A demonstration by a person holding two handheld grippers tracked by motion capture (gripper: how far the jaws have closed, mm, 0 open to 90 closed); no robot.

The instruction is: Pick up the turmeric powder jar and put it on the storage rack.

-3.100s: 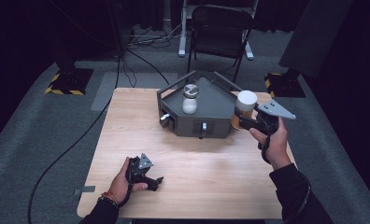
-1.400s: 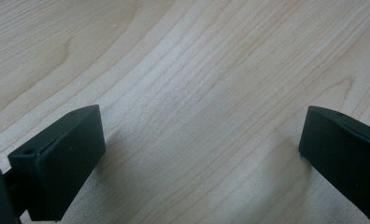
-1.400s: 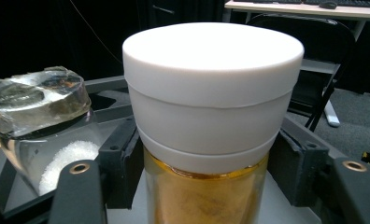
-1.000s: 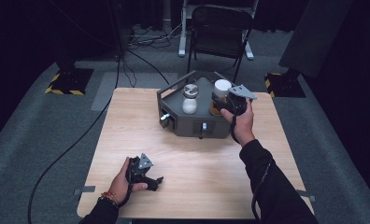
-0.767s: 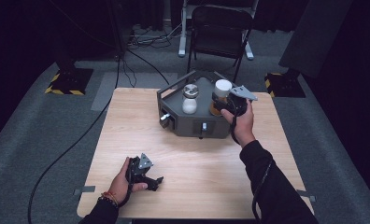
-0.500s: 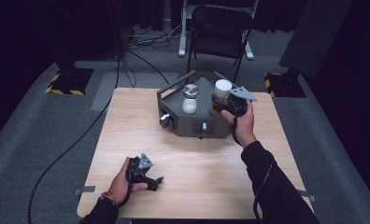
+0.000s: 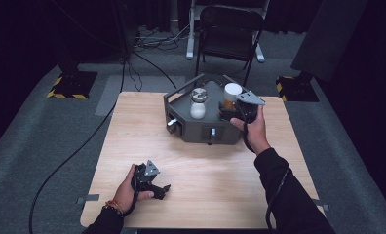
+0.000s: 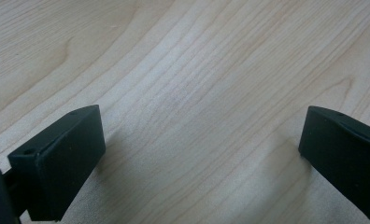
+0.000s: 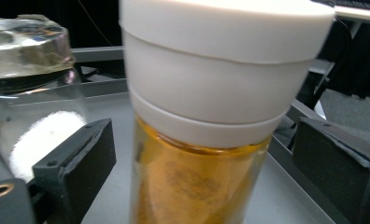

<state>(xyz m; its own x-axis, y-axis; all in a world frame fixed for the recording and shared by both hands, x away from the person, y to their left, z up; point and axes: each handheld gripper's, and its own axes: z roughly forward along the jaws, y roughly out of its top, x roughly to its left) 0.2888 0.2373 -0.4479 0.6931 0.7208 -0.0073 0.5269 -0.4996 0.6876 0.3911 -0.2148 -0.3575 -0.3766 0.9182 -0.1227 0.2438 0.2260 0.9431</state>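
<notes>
1. My right gripper (image 7: 233,108) is up at the grey tray (image 7: 183,92) near the table's (image 7: 205,170) far edge, jaws spread on either side of the white-capped jar (image 9: 211,116) of amber stuff; I see gaps on both sides, so it is released.
2. That jar stands upright on the tray's right part, just beside the glass-stoppered jar (image 7: 198,102) with white contents.
3. My left gripper (image 7: 154,187) rests near the table's near-left corner, jaws wide apart over bare wood, holding nothing.
</notes>
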